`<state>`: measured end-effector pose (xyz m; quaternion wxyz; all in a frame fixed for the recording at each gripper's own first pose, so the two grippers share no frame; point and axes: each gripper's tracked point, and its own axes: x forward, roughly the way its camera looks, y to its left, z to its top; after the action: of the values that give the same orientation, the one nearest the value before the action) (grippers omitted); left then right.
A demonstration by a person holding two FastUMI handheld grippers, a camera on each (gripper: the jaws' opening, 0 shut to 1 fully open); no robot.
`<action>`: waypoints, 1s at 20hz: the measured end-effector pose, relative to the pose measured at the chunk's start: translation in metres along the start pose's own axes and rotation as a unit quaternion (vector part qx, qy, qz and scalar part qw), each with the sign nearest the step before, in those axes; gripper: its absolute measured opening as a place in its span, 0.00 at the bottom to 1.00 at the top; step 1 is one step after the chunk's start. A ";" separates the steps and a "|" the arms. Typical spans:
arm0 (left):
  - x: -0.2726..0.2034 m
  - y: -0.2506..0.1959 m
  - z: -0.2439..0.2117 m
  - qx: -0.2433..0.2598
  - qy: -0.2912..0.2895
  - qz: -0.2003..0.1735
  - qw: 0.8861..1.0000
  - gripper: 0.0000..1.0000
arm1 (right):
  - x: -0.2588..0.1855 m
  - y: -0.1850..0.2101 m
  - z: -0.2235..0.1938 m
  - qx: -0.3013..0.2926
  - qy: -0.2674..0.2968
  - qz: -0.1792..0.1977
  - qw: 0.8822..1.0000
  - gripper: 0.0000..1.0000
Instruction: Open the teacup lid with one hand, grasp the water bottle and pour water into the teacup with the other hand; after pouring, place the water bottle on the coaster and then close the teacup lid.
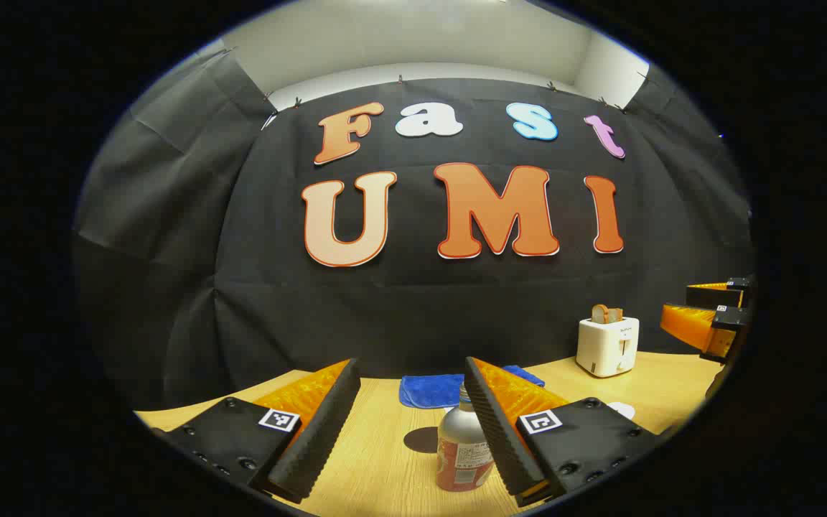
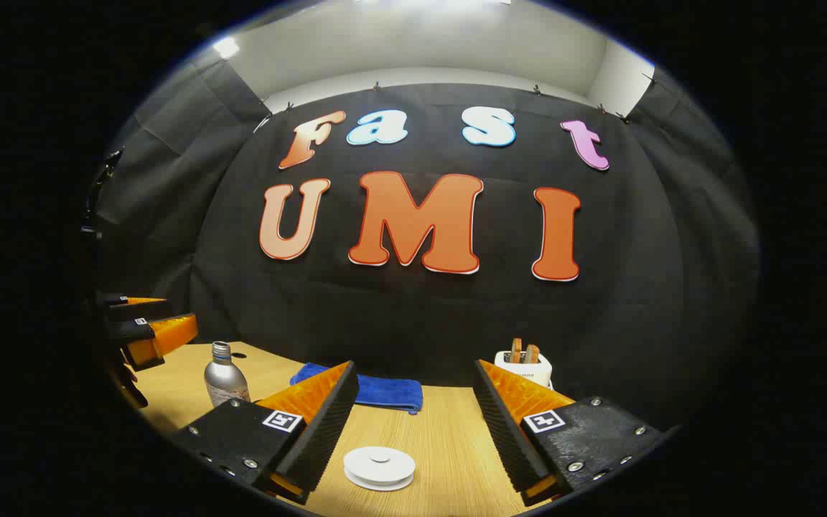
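Wide apart stand the fingers of the left claw (image 1: 410, 424), gripping nothing; the water bottle (image 1: 462, 449) stands upright on the wooden worktop (image 1: 377, 467) between them, close against the right-hand finger, though I cannot tell whether it touches. Beyond it lie a dark round coaster (image 1: 422, 439) and a folded blue cloth (image 1: 431, 391); a white toaster (image 1: 606, 346) stands farther right. The right claw (image 2: 413, 424) is equally spread and empty, hovering over the white teacup lid (image 2: 379, 467), which sits low between its fingers without touching them. From the right gripper view the bottle stands well to the left, near the other claw.
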<state>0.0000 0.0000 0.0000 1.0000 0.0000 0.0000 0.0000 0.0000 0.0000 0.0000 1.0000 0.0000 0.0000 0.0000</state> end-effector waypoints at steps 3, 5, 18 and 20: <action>0.000 0.002 0.000 0.007 -0.001 0.004 1.000 0.99 | -0.002 0.000 0.002 0.025 0.001 0.005 1.000 0.96; 0.000 -0.002 0.000 0.005 0.001 0.001 1.000 0.99 | -0.003 -0.005 0.004 0.022 -0.004 -0.005 1.000 0.96; -0.002 -0.002 -0.007 0.003 0.025 0.007 1.000 0.99 | 0.001 0.012 -0.017 0.000 0.029 0.012 0.999 0.96; -0.003 -0.003 -0.009 0.002 0.027 0.004 1.000 0.95 | 0.006 0.019 -0.027 0.000 0.044 0.023 0.999 0.96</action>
<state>-0.0035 -0.0026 -0.0091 0.9996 0.0019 0.0271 0.0039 0.0065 0.0185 -0.0267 0.9988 0.0000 0.0437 0.0230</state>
